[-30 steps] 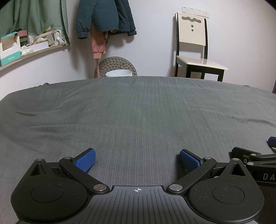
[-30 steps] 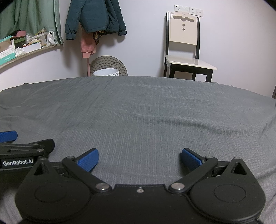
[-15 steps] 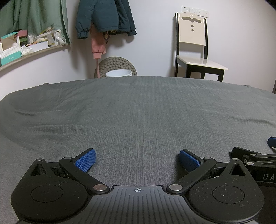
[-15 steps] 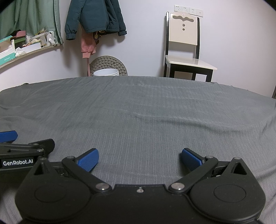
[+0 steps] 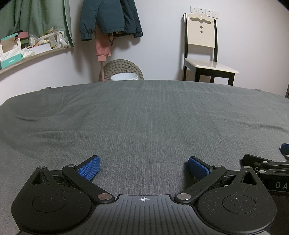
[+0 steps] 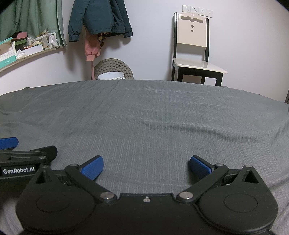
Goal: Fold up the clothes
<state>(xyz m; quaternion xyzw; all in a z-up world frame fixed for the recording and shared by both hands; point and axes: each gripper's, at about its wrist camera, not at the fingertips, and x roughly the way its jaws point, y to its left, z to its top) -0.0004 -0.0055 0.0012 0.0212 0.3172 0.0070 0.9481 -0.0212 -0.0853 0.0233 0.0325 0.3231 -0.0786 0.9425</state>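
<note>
While both rest low over the wrinkled grey bedsheet (image 5: 144,115), left gripper (image 5: 143,167) spread wide and empty, right gripper (image 6: 146,167) likewise, side by side.

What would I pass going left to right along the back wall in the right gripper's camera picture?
Green curtain → cluttered shelf → dark teal jacket with a pink garment hanging under it → white bucket in front of a knobbly round mat → cream chair.
</note>
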